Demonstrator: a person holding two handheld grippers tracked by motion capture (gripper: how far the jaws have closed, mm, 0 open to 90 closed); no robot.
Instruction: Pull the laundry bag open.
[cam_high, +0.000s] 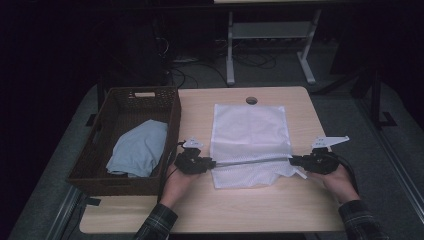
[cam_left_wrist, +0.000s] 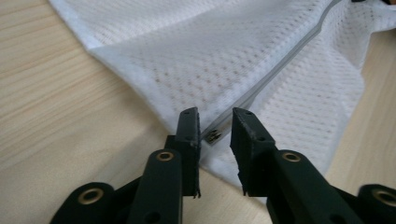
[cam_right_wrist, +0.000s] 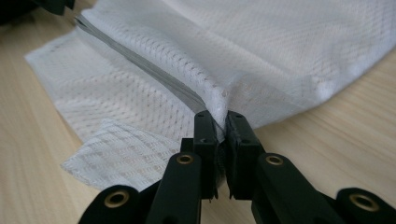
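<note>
A white mesh laundry bag (cam_high: 250, 135) lies flat in the middle of the wooden table (cam_high: 250, 205), with its grey zipper (cam_high: 252, 161) pulled taut between my two grippers. At the bag's left end my left gripper (cam_high: 212, 163) is open. In the left gripper view its jaws (cam_left_wrist: 215, 114) stand a little apart on either side of the small metal zipper pull (cam_left_wrist: 213, 136), without pressing it. At the right end my right gripper (cam_high: 292, 160) is shut on the bag. In the right gripper view its jaws (cam_right_wrist: 219, 116) pinch the mesh bag (cam_right_wrist: 280, 46) at the zipper's (cam_right_wrist: 140, 65) end.
A dark wicker basket (cam_high: 172, 120) stands at the table's left with a light blue cloth (cam_high: 137, 147) inside. A round cable hole (cam_high: 251, 100) sits near the far edge. Bare wood lies in front of the bag and to its right.
</note>
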